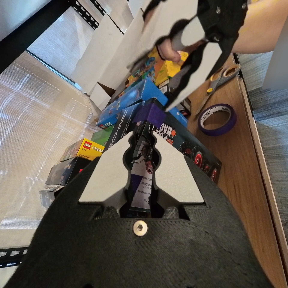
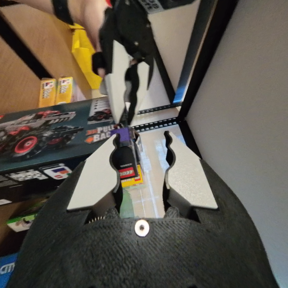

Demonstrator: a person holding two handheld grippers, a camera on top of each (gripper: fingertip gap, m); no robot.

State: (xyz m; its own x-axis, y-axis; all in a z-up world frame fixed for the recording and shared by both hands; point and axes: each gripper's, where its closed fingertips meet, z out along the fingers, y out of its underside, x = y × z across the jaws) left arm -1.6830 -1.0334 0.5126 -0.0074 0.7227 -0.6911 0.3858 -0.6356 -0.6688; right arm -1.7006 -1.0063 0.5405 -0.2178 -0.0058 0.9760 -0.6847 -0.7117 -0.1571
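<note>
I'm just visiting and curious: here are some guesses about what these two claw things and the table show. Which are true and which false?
1. The left gripper is clamped on the dark truck box. True: its fingers close on the box's end.
2. The right gripper is shut tight on the tape roll. False: its jaws stand open and hold nothing.
3. A strip of purple tape sits on the box's corner. True.
4. The tape roll lies on top of the scissors. False: they lie apart on the wooden table.
5. A blue box lies behind the dark one. True.
</note>
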